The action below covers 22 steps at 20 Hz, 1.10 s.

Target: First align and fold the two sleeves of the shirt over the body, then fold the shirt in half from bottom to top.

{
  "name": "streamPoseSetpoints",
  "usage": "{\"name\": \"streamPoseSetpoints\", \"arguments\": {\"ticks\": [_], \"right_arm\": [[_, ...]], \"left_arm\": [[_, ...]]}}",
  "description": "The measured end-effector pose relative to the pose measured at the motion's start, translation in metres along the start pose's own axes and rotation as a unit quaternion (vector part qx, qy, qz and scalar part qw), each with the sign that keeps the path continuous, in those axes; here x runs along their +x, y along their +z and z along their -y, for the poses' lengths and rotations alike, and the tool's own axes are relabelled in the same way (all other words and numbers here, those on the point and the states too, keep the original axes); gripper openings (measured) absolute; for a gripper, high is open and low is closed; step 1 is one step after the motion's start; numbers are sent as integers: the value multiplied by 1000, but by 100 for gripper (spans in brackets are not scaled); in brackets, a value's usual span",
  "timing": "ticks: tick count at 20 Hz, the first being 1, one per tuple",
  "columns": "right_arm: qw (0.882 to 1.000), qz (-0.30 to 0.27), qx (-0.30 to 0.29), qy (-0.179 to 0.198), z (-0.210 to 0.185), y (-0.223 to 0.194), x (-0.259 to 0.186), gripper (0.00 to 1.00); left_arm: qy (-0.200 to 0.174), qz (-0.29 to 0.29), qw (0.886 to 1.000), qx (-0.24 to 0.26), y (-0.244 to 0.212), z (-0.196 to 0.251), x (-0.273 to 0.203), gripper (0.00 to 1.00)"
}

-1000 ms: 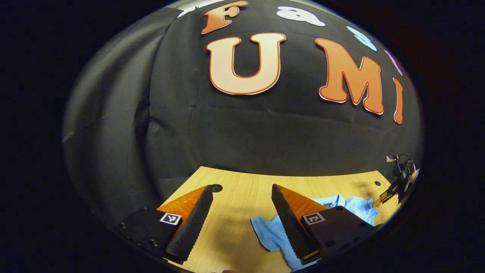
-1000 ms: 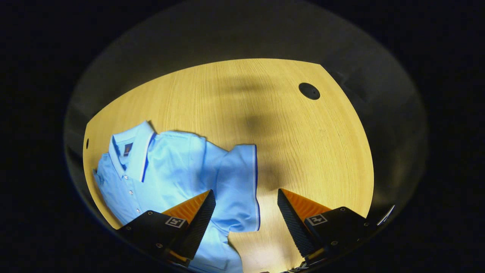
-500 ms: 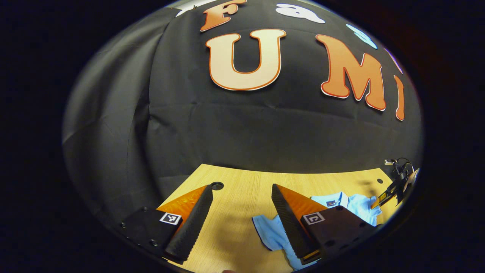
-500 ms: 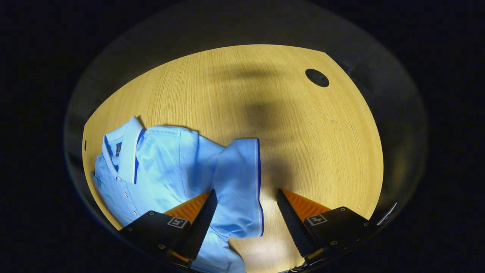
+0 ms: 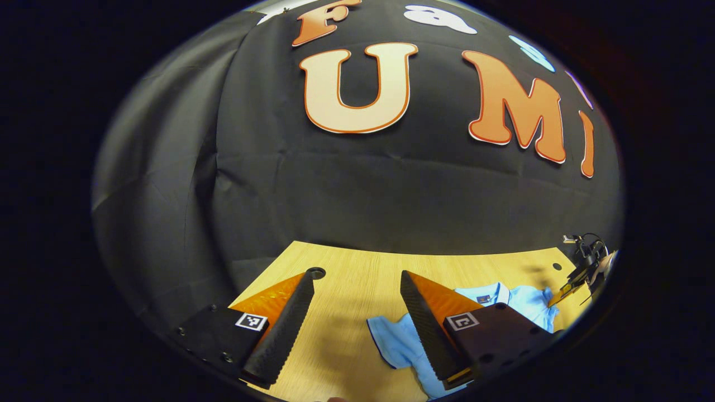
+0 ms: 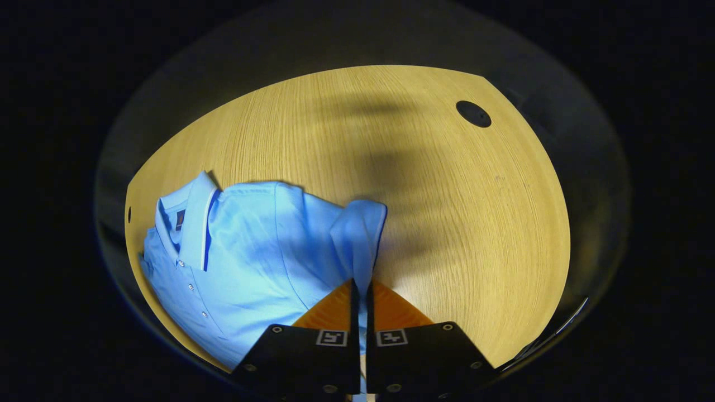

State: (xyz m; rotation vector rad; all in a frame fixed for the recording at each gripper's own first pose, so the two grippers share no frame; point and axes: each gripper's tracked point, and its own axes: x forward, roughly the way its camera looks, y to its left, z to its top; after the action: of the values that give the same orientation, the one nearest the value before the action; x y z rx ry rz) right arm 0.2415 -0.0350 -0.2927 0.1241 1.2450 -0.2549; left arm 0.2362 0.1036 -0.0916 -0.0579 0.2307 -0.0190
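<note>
Left gripper view: the left hand-held gripper (image 5: 353, 312) is spread wide, fingers well apart, nothing between them. It hangs above the tabletop (image 5: 357, 273), pointing toward the booth wall more than down at the work, so it looks parked while the other side acts. The blue shirt (image 5: 399, 343) lies on the tabletop low and to the right, partly behind the near finger. At the far right edge the other hand-held gripper shows small, near the shirt's far side.

Right gripper view: the right hand-held gripper (image 6: 361, 293) is pressed together on the sleeve (image 6: 357, 234), the cloth running up from between the fingers in a raised fold. Holding near the trimmed hem probably gives control of the whole sleeve for carrying it across the body. The shirt lies front up on the tabletop, collar (image 6: 192, 220) at left, button placket visible, body a little rumpled. A round hole (image 6: 473, 113) sits in the tabletop at the far corner.

No containers in either view.
</note>
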Motion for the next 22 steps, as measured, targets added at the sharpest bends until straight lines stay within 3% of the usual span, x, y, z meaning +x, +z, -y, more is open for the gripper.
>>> {"name": "streamPoseSetpoints", "arguments": {"ticks": [11, 22], "right_arm": [[997, 57, -36, 32, -28, 9, -66, 0], [990, 71, -80, 94, -133, -10, -95, 2]], "left_arm": [[-6, 18, 1000, 12, 14, 3, -8, 100], [-3, 22, 1000, 12, 14, -9, -13, 100]]}}
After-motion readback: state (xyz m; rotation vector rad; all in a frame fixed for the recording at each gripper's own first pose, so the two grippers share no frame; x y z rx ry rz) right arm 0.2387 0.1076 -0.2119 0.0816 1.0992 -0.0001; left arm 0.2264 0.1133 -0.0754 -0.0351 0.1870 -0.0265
